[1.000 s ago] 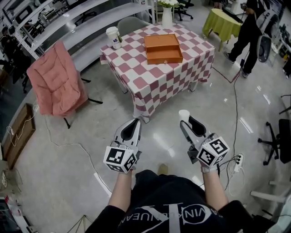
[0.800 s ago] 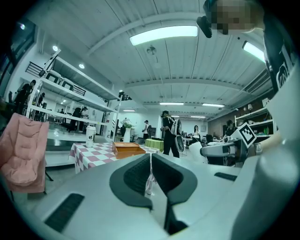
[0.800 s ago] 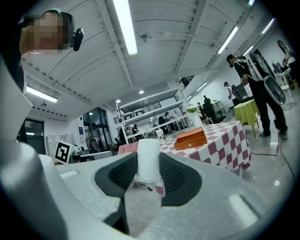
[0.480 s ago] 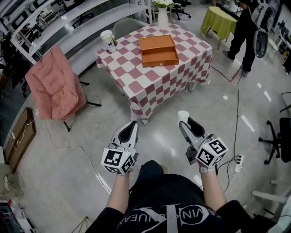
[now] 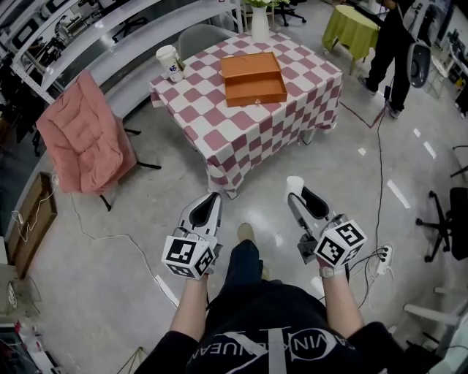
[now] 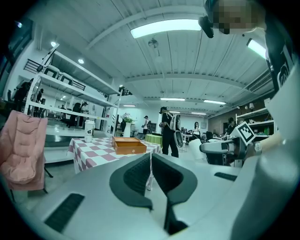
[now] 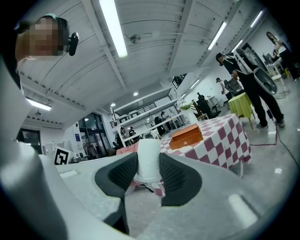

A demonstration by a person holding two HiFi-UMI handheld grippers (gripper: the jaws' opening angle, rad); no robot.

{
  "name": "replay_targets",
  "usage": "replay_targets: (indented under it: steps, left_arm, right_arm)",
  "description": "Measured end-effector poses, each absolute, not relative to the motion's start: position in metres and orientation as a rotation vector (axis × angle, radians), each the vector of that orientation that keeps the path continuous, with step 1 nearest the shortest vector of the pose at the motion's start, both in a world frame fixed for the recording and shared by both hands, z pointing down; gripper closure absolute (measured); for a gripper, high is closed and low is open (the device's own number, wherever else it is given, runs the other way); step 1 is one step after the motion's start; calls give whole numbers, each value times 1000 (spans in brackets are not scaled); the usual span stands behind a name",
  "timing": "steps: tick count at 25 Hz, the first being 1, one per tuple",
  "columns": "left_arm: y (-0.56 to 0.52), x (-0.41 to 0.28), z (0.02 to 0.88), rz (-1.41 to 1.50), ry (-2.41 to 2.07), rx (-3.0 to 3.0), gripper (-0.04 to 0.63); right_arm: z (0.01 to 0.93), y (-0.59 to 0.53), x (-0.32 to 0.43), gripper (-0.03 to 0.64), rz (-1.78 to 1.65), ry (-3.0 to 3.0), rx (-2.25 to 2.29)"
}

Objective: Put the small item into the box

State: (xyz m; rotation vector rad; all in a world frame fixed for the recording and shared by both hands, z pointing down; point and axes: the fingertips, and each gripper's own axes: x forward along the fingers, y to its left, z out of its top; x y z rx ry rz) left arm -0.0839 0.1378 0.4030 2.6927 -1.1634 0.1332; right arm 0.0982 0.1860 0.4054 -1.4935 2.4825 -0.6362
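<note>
White small item (image 7: 148, 159) sits clamped in your right gripper (image 5: 296, 191), its base hidden by the pads; your left gripper (image 5: 210, 201) is clenched, empty. The orange box (image 5: 254, 78) stands well apart.

A checkered table (image 5: 219, 139) bears an orange box (image 5: 254, 79), a paper cup (image 5: 170, 62) and a white vase (image 5: 259, 22).

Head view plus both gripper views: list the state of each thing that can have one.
left gripper: shut, empty.
right gripper: shut on the small white item.
orange box: resting on the checkered table; open or closed unclear.
paper cup: upright.
vase: upright.
</note>
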Motion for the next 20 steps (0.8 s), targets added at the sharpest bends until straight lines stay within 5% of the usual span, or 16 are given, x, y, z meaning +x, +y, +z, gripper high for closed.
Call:
replay_targets:
  steps: [20]
  left_arm:
    - [23,-45,409,92,-1060,2703,577]
  right_arm:
    - [401,80,123,476,-625,2488,-1546]
